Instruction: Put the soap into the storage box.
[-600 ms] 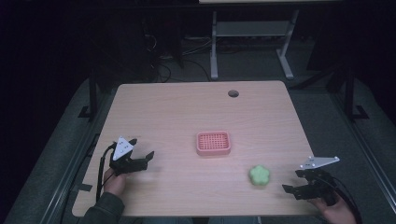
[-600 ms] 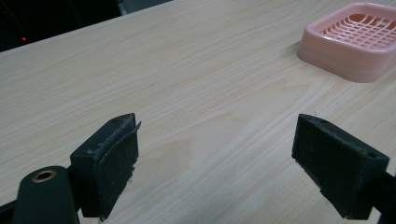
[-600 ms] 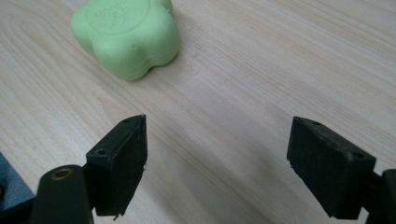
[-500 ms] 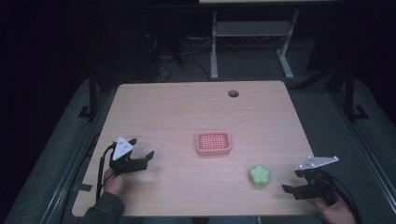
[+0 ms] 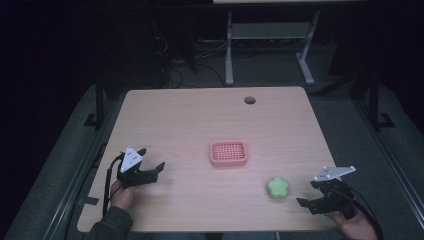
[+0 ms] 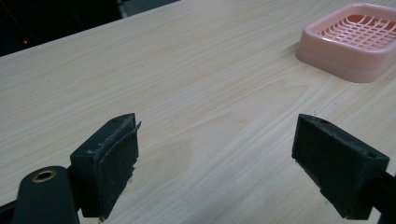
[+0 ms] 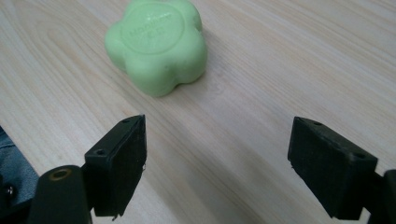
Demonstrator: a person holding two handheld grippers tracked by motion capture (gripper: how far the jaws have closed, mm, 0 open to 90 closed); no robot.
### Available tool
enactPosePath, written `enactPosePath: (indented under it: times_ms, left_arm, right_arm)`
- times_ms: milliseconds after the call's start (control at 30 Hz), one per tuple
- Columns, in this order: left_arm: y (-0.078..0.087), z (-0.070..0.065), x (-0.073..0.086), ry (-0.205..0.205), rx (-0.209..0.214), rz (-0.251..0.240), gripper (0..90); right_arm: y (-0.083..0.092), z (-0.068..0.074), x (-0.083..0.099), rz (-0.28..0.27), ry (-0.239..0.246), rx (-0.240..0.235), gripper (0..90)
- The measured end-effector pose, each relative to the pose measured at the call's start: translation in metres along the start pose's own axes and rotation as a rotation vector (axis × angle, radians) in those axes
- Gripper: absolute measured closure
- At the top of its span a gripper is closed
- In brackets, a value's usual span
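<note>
Right gripper view puts the green soap (image 7: 156, 44) upper left of the right gripper's (image 7: 217, 161) wide-spread, empty jaws.

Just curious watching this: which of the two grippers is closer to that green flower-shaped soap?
The right gripper, open just beside the green flower-shaped soap, not touching. The left gripper sits open across the table, beyond the pink soap dish.

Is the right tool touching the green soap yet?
Apart. In the right gripper view the green soap lies ahead of the right tool, with bare table between it and the open jaws.
</note>
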State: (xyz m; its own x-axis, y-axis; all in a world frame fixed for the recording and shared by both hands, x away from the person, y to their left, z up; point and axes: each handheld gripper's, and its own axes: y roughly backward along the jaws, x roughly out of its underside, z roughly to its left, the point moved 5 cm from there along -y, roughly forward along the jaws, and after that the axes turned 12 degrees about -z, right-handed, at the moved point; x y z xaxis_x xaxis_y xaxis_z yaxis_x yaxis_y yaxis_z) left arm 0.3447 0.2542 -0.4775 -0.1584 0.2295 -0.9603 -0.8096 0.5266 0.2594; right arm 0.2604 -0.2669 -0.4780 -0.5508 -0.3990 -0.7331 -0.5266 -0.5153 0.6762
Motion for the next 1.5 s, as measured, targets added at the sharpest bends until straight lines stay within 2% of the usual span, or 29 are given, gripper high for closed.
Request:
enactPosePath:
  times_ms: [267, 367, 767, 1267, 1500]
  left_arm:
    - [0.0, 0.0, 0.0, -0.004, -0.001, 0.002, 14.3]
    - [0.0, 0.0, 0.001, -0.001, -0.001, 0.003, 14.2]
    - [0.0, 0.0, 0.001, -0.004, -0.002, 0.004, 14.2]
    - [0.0, 0.0, 0.0, -0.004, 0.001, -0.003, 14.2]
    - [0.0, 0.0, 0.0, -0.006, 0.001, -0.006, 14.2]
  right_arm:
    - [-0.002, 0.004, -0.01, 0.001, 0.028, -0.009, 18.7]
    - [-0.003, 0.006, -0.012, 0.006, 0.022, -0.017, 18.6]
    - [-0.012, 0.013, -0.026, 0.042, 0.061, -0.048, 17.9]
    - [-0.031, 0.028, -0.045, 0.103, 0.123, -0.095, 17.0]
    - [-0.04, 0.032, -0.049, 0.149, 0.134, -0.094, 15.8]
